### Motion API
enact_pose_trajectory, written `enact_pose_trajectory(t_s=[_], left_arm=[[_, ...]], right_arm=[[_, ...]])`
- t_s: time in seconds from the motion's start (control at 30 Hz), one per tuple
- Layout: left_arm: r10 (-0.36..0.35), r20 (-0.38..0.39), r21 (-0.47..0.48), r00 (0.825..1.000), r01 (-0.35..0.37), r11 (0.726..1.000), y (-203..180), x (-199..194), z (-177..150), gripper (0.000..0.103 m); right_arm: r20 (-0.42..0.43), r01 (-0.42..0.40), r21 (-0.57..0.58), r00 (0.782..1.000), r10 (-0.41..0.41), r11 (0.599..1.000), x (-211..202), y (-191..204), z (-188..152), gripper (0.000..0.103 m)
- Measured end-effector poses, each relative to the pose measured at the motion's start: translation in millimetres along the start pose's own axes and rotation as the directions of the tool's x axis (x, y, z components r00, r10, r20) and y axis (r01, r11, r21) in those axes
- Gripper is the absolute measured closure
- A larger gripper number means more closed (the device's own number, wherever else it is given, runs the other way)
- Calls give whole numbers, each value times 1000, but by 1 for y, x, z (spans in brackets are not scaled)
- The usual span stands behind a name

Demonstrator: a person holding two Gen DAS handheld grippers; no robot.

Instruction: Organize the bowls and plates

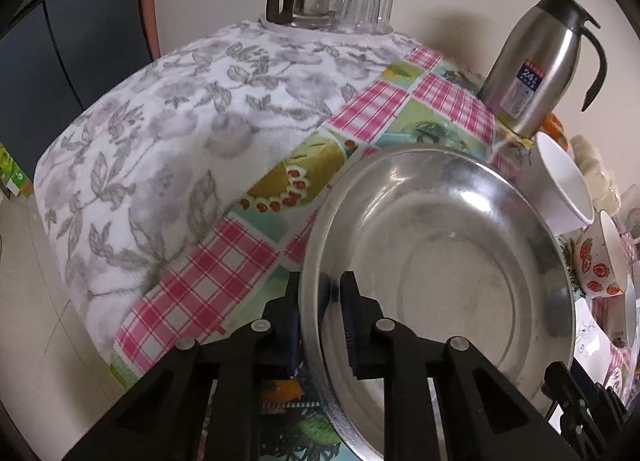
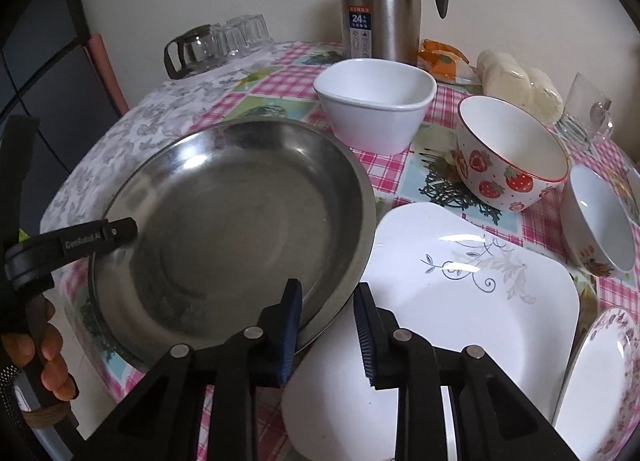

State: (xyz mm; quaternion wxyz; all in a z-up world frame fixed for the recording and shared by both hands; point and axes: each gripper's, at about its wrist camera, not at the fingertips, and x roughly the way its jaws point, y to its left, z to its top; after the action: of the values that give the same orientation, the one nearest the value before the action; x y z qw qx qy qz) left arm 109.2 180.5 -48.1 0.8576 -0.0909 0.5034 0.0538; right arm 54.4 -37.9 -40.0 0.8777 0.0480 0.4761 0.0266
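A large steel plate [image 1: 440, 245] fills the left wrist view; my left gripper [image 1: 320, 293] is shut on its near rim. The same steel plate [image 2: 236, 221] shows in the right wrist view, with my left gripper [image 2: 120, 231] at its left edge. My right gripper [image 2: 328, 313] is open and empty, its jaws on either side of the steel plate's near right rim, above a white square plate [image 2: 460, 301]. A white bowl [image 2: 374, 101], a strawberry bowl [image 2: 512, 153], a small bowl [image 2: 600, 221] and a floral plate [image 2: 600, 381] stand to the right.
A steel thermos [image 2: 380, 1] stands at the back. A glass coffee pot [image 2: 192, 49] and upturned glasses [image 2: 244, 35] sit on a grey floral cloth [image 1: 180, 141] at the far left. Wrapped food [image 2: 520, 81] and a glass [image 2: 584, 109] are at the back right.
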Motion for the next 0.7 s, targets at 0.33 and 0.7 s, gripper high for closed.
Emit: enact_pose_trajectory(t_s=[0.33, 0.7], left_arm=[[-13, 88, 25, 996, 11, 1000, -2, -30, 3, 84], [-71, 153, 89, 986, 57, 994, -24, -61, -4, 84]], right_arm=[[59, 10, -24, 998, -9, 1000, -21, 5, 4, 75], [120, 25, -15, 993, -23, 1000, -50, -11, 0, 75]])
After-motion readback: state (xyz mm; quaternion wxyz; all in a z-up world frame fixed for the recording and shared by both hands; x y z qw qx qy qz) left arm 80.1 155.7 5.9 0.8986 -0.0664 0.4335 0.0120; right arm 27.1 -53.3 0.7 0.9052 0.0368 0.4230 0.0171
